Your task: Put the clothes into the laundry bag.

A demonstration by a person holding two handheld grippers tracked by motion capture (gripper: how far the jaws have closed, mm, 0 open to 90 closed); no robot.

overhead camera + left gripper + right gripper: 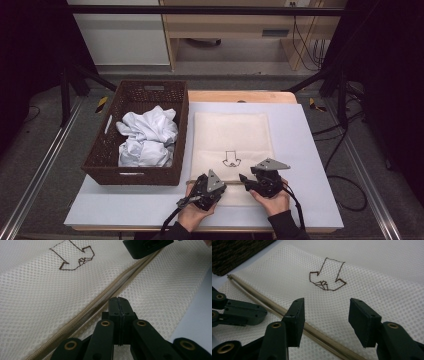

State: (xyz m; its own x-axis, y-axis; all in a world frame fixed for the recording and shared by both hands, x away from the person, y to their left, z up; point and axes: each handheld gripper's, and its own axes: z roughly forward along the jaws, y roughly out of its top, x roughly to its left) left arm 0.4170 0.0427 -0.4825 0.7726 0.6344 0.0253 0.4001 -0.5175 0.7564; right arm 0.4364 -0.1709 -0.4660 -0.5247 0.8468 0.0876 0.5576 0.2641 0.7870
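A cream mesh bag (231, 135) lies flat on the mat, with a brown arrow outline (328, 277) drawn on it and a tan zipper (87, 312) running across its near end. My left gripper (118, 299) is shut, its tips right against the zipper; I cannot tell whether mesh is pinched between them. In the high view the left gripper (220, 187) sits at the bag's near edge. My right gripper (325, 315) is open, its jaws standing either side of the zipper (317, 336) just above the mesh. From above, the right gripper (246, 182) faces the left one closely.
A brown wicker basket (132, 175) stands left of the bag, holding crumpled white cloth (147, 137). A pale mat (305, 165) covers the wooden table, with bare strips right of the bag and along the front edge. Metal frame rails run along both sides.
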